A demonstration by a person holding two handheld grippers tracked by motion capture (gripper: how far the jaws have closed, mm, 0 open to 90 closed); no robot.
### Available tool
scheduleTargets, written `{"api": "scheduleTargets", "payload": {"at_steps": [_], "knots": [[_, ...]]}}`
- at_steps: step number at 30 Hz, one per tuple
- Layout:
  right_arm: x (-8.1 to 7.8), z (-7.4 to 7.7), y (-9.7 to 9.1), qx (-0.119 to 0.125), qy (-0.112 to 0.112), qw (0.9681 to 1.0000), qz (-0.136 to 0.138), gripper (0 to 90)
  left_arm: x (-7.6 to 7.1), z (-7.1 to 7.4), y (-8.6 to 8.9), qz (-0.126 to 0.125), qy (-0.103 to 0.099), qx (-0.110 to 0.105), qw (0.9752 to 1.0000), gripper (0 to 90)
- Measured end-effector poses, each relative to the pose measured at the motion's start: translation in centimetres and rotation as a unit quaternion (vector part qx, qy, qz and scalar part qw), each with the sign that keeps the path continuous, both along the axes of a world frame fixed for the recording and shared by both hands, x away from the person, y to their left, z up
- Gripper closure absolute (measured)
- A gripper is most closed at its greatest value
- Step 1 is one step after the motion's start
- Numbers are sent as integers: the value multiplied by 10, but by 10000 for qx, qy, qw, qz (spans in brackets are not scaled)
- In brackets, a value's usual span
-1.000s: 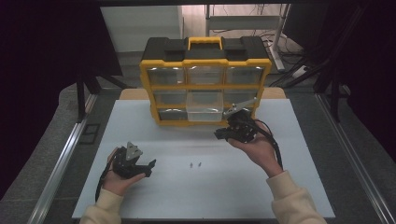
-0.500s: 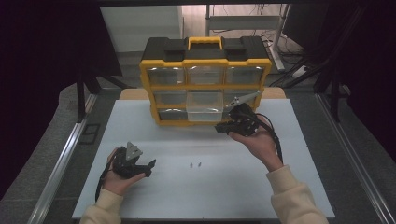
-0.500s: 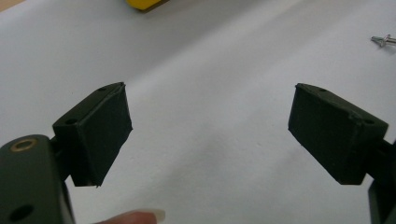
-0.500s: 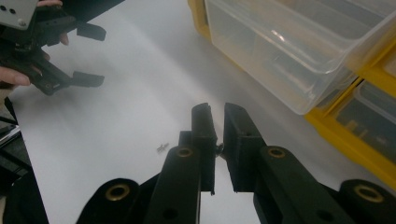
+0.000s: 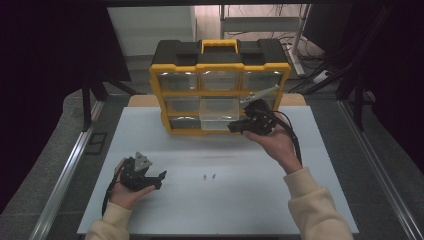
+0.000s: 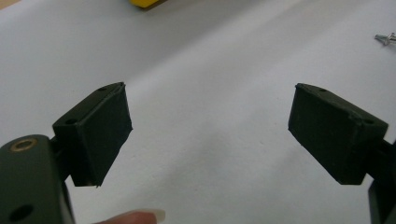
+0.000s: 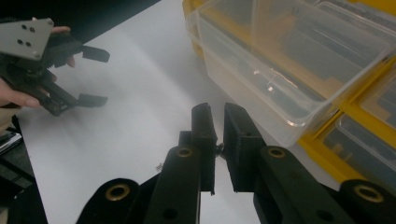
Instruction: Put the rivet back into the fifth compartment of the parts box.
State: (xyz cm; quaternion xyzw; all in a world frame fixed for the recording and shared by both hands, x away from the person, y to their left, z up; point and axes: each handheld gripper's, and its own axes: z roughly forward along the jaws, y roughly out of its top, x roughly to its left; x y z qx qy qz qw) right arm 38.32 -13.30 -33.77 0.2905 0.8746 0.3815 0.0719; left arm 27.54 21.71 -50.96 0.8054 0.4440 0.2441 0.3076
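Note:
A yellow and black organizer (image 5: 220, 67) with clear drawers stands upright at the back of the white table (image 5: 250, 205). One clear drawer (image 5: 216, 114) (image 7: 280, 70) in its lower middle is pulled out. My right gripper (image 5: 235, 127) (image 7: 217, 116) hovers just in front of that drawer, its jaws nearly together with what looks like a small screw pinched low between them. My left gripper (image 5: 159, 179) (image 6: 210, 135) rests low at the front left, jaws wide open with nothing between them. Two small screws (image 5: 209, 176) lie on the table between the hands; one screw (image 6: 385, 37) shows near the left gripper.
The organizer has a yellow carry handle (image 5: 219, 46) on top. Metal rails (image 5: 65, 170) run along both table sides. The right gripper view also shows the left gripper (image 7: 95, 77) far off over the white surface.
My right gripper has risen a little and moved closer to the pulled-out drawer, jaws unchanged. The left gripper and the two screws on the table have stayed put.

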Motion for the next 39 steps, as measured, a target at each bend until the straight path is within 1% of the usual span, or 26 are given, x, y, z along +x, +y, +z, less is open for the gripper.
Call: {"api": "scheduleTargets", "payload": {"at_steps": [9, 13, 21, 25, 29, 35, 39], "knots": [[9, 13, 4, 15, -53, 10000, -52, 831, 0, 0, 0, 5, 7, -1, 10000, 137], [13, 15, 6, -32, -77, 9999, -79, 831, 0, 0, 0, 2, 4, 19, 10000, 137], [20, 20, 11, -18, -107, 9998, -137, 830, 1, -1, 0, 5, 15, 43, 10000, 137], [26, 23, 14, -38, -111, 9997, -229, 830, 1, -1, 0, 8, 13, 43, 10000, 137], [34, 23, 16, -110, -167, 9991, -361, 830, 1, -1, 0, 4, 15, 58, 10000, 137], [45, 19, 19, -158, -141, 9984, -521, 829, 1, -2, 1, 12, 19, 58, 10000, 137], [50, 16, 20, -147, -135, 9980, -606, 829, 1, -2, 1, 1, 32, 50, 10000, 137]]}}
